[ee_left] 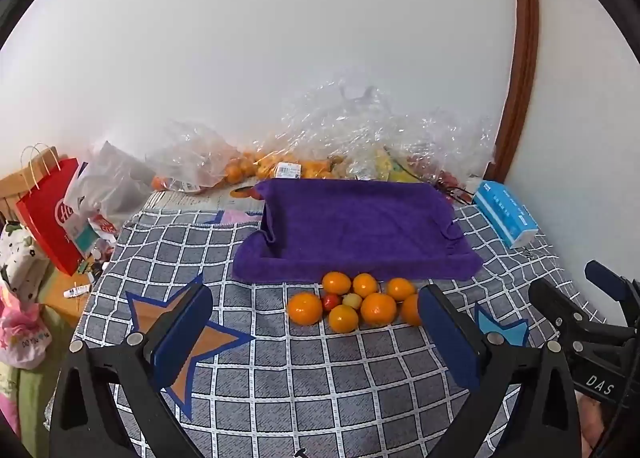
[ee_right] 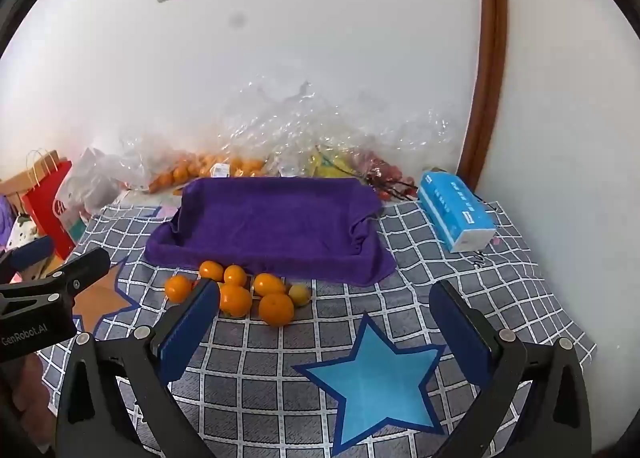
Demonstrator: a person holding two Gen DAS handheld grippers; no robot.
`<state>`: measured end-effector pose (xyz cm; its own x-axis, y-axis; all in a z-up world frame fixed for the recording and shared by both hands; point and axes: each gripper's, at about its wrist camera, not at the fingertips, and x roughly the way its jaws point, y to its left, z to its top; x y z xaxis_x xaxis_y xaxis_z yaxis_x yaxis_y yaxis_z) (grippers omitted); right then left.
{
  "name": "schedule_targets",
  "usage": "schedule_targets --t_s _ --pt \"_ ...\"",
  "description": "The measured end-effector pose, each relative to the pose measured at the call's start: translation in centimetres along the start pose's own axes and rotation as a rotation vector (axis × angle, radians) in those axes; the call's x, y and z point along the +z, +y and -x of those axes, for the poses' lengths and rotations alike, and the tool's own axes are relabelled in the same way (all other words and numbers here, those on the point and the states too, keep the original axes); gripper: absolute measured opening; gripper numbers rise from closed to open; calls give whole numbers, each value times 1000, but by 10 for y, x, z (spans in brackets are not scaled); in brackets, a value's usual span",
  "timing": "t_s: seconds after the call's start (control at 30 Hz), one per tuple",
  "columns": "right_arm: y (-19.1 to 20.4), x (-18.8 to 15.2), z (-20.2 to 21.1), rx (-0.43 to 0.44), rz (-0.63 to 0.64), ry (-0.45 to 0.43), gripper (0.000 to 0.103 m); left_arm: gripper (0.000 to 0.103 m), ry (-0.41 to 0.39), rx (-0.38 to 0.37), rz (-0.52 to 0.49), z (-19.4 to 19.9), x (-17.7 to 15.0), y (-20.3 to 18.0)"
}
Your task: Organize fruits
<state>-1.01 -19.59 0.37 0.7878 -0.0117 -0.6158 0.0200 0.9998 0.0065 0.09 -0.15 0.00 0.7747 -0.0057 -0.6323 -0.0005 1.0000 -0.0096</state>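
Both tools hover low over the checked cloth [ee_left: 320, 390], tilted downward toward the fruit. At the bottom of the left wrist view, the left gripper [ee_left: 316, 338] has its blue-padded jaws spread wide with nothing between them; its left finger covers part of an orange star [ee_left: 208, 342] on the cloth. At the bottom of the right wrist view, the right gripper [ee_right: 328, 332] is just as wide apart and empty, with a blue star [ee_right: 372, 378] lying in the gap between its fingers. A bit of the person's hand [ee_right: 28, 398] shows at the lower left of that view, on the left tool's handle. Just beyond the jaws, centre frame, sits the pile of oranges [ee_left: 352, 304], bunched together and touching, with a small red fruit [ee_left: 330, 301] and a pale yellowish one [ee_left: 352, 300] tucked among them. Directly behind the pile, touching its front edge, comes the purple towel [ee_left: 356, 230], draped into a shallow tray shape. To the right lies a blue tissue pack [ee_left: 506, 213]; at the left edge stands a red paper bag [ee_left: 50, 213]. Farthest back, against the white wall, clear plastic bags [ee_left: 340, 137] hold more oranges.
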Motion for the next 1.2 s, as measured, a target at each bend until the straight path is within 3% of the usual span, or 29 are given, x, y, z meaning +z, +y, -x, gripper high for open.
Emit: schedule_targets --t_s 0.13,0.37,1.2 --pt "1 1 0 9 3 2 103 103 -33 -4 -6 7 0 -5" --pt "-7 8 15 -2 -8 -12 103 103 -38 -32 30 15 1 3" --pt "-1 4 18 -3 -13 -23 103 103 -51 -21 30 21 0 5"
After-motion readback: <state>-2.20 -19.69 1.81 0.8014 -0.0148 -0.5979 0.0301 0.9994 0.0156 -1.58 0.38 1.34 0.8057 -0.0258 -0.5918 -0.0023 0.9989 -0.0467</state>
